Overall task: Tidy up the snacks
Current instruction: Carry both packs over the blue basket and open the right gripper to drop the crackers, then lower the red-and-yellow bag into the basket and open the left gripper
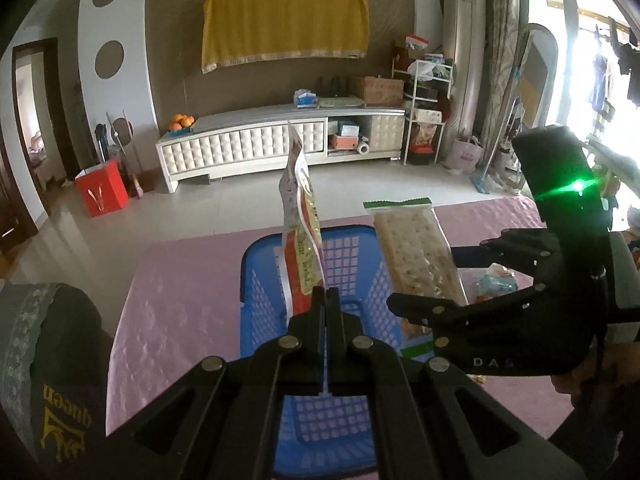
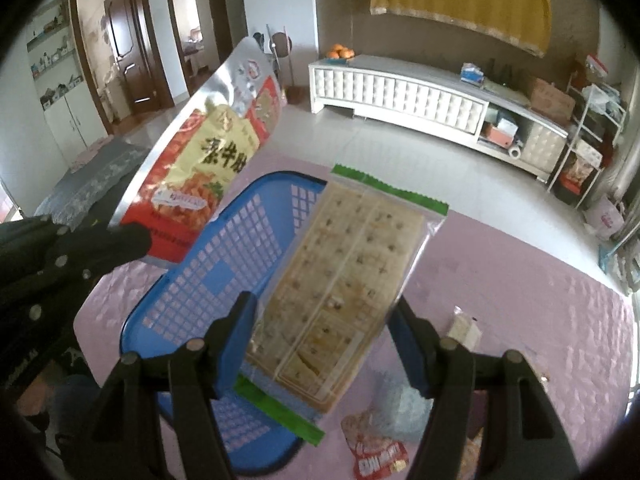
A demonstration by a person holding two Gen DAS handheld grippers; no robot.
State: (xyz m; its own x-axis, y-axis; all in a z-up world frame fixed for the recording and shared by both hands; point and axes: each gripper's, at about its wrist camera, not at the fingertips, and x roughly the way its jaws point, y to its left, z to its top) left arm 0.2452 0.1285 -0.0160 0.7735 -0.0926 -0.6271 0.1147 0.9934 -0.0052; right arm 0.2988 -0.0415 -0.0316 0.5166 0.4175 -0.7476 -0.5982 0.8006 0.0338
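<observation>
The surface (image 2: 520,280) carries a pink cloth with a crinkled, embossed texture. On it sits a blue plastic basket (image 2: 208,280) with perforated grid walls. Beyond the basket, across a pale tiled floor, a white tufted TV cabinet (image 1: 248,148) stands against a brown wall beneath a yellow cloth hanging (image 1: 284,24).

The left tongs (image 1: 326,296) are closed narrow on the lower edge of a red-and-yellow foil snack pouch (image 1: 300,232), held upright above the basket. The right tongs (image 2: 320,340) are spread wide, clamping a clear rectangular cracker pack (image 2: 340,280) with green sealed ends, tilted above the basket's right rim. Smaller wrapped snacks (image 2: 376,452) lie on the cloth right of the basket.
</observation>
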